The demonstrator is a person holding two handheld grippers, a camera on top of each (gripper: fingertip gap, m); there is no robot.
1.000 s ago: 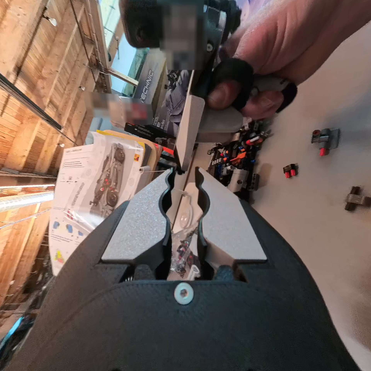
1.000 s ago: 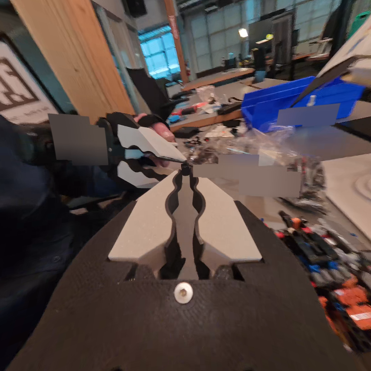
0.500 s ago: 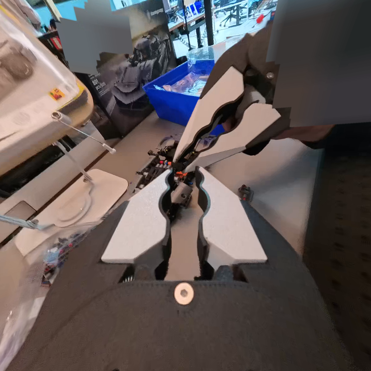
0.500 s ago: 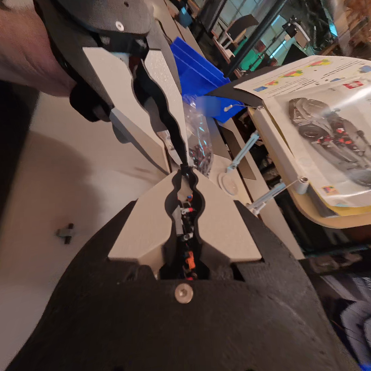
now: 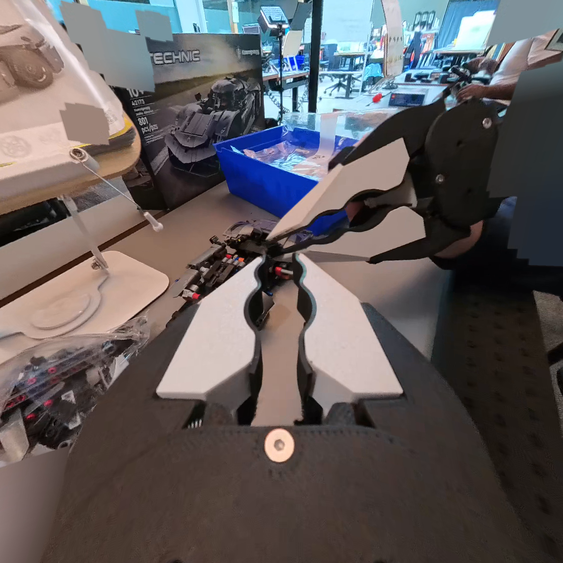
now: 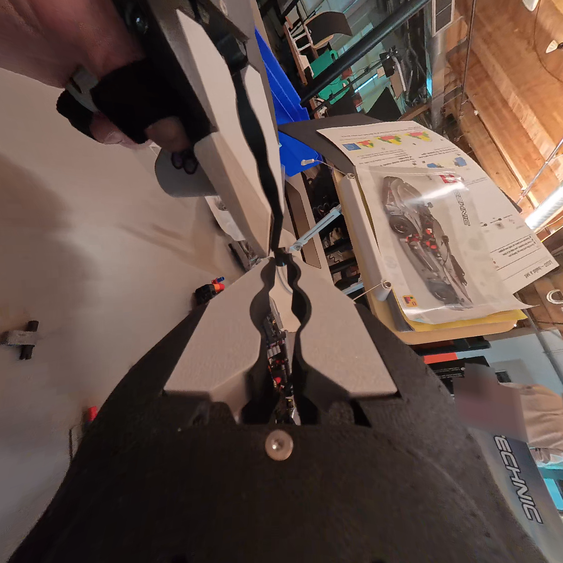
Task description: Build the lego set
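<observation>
I've got both grippers tip to tip over the half-built car (image 5: 219,268): right gripper (image 6: 279,262) fingers pinch a small black piece (image 6: 281,254), left gripper (image 5: 278,262) fingers narrow, steadying for the handover.

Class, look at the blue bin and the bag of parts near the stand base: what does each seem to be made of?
Blue bin: probably rigid moulded plastic, going by its uniform colour, smooth walls and soft sheen.
Bag of parts: thin clear plastic film, crinkled and glossy, with the small dark and red pieces showing through.
</observation>
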